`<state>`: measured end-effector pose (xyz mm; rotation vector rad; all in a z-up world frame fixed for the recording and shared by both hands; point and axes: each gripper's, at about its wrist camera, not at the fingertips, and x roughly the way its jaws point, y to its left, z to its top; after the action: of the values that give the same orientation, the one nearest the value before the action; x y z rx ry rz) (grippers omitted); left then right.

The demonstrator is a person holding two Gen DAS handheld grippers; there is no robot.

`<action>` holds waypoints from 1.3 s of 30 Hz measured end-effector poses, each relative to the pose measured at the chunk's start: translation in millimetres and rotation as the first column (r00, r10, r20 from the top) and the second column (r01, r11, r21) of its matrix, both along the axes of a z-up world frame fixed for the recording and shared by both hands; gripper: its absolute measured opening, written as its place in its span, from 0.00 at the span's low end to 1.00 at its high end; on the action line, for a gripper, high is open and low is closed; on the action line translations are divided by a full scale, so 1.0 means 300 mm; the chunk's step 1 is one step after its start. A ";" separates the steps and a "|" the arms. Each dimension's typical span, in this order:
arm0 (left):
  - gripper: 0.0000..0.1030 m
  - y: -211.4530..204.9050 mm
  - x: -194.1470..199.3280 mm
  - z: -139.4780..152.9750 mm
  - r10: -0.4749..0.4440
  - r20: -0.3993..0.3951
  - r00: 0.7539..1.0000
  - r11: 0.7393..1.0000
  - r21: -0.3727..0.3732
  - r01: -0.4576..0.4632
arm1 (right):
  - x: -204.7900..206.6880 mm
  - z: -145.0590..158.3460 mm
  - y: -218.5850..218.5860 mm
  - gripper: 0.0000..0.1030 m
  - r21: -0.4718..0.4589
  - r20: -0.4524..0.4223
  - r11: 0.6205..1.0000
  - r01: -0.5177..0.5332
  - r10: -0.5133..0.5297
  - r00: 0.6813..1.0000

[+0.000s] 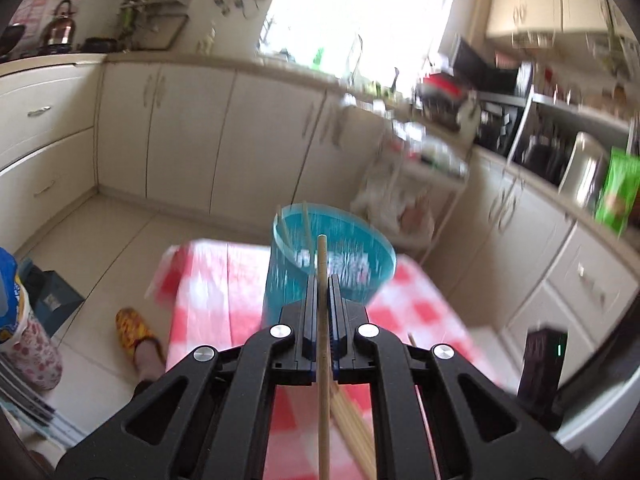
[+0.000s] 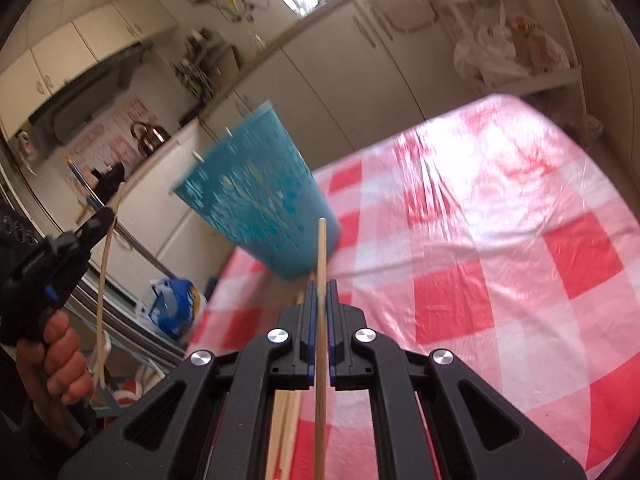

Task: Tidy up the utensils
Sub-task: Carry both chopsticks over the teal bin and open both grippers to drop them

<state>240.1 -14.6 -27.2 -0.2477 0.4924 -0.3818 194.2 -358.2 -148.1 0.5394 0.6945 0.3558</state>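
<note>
Setting: kitchen with cream cabinets and a bright window, both views blurred.
Bench: bench point(image 2: 500, 216) covered by a red and white checked plastic cloth, filling the right side of the right wrist view.
Left tongs: left tongs point(image 1: 323, 280) are closed on a single wooden chopstick point(image 1: 323, 344), which runs lengthwise between the two fingers and sticks out past their tips toward the holder.
Left tongs seen from the right: the same tool point(image 2: 98, 218) shows at the left edge, held by the person's left hand point(image 2: 60, 364), with its pale chopstick point(image 2: 103, 280) hanging down from the tip.
Right tongs: right tongs point(image 2: 319, 286) are clamped on another wooden chopstick point(image 2: 320, 340), also lying along the fingers with its end pointing past them.
Holder: teal perforated utensil holder point(image 1: 320, 260) stands on the bench just ahead of the left tongs; in the right wrist view the holder point(image 2: 256, 196) appears tilted by the camera angle.
Inside the holder: chopsticks in the holder point(image 1: 306, 224) lean against the rim, their ends above it.
Loose pile: spare chopsticks point(image 1: 356, 432) lie on the cloth beneath the left tongs, and the same kind of bundle point(image 2: 286, 432) shows under the right tongs.
Floor: foot in a yellow patterned slipper point(image 1: 134, 326) rests on pale tiles beside the bench.
</note>
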 end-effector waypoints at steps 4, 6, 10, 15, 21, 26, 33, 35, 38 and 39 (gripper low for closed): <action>0.04 0.003 0.048 0.070 0.030 0.053 0.998 0.998 -0.064 -0.027 | -0.008 0.102 -0.014 0.05 0.025 0.104 0.999 0.048 -0.050 0.993; 0.04 -0.005 0.086 0.111 0.045 0.093 0.995 0.995 -0.088 -0.037 | 0.007 0.183 -0.010 0.05 0.045 0.179 0.996 0.071 -0.078 0.981; 0.04 -0.014 0.160 0.179 0.075 0.150 0.986 0.989 -0.139 -0.054 | 0.089 0.325 0.018 0.05 0.100 0.281 0.989 0.113 -0.137 0.950; 0.04 -0.010 0.252 0.240 0.139 0.216 0.967 0.975 -0.202 -0.095 | 0.270 0.465 0.095 0.05 0.143 0.355 0.977 0.159 -0.200 0.913; 0.04 -0.009 0.391 0.238 0.221 0.228 0.948 0.949 -0.275 -0.155 | 0.452 0.502 0.166 0.05 0.145 0.365 0.969 0.202 -0.242 0.899; 0.04 -0.023 0.478 0.182 0.264 0.207 0.942 0.932 -0.307 -0.193 | 0.553 0.454 0.192 0.05 0.110 0.298 0.971 0.214 -0.238 0.924; 0.04 -0.044 0.528 0.092 0.268 0.161 0.950 0.934 -0.284 -0.216 | 0.592 0.419 0.230 0.05 0.016 0.252 0.977 0.211 -0.208 0.945; 0.04 -0.051 0.536 0.083 0.261 0.157 0.952 0.940 -0.266 -0.214 | 0.596 0.404 0.233 0.06 -0.002 0.230 0.977 0.213 -0.207 0.951; 0.05 -0.057 0.520 0.064 0.254 0.150 0.956 0.947 -0.241 -0.213 | 0.589 0.378 0.244 0.06 -0.031 0.203 0.979 0.200 -0.190 0.961; 0.05 -0.058 0.512 0.057 0.254 0.147 0.956 0.948 -0.232 -0.216 | 0.587 0.370 0.248 0.06 -0.038 0.194 0.981 0.191 -0.180 0.964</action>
<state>393.8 -32.0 -10.1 -0.4736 0.2434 -0.2187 370.4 -283.9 -37.0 0.5052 0.4639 0.2074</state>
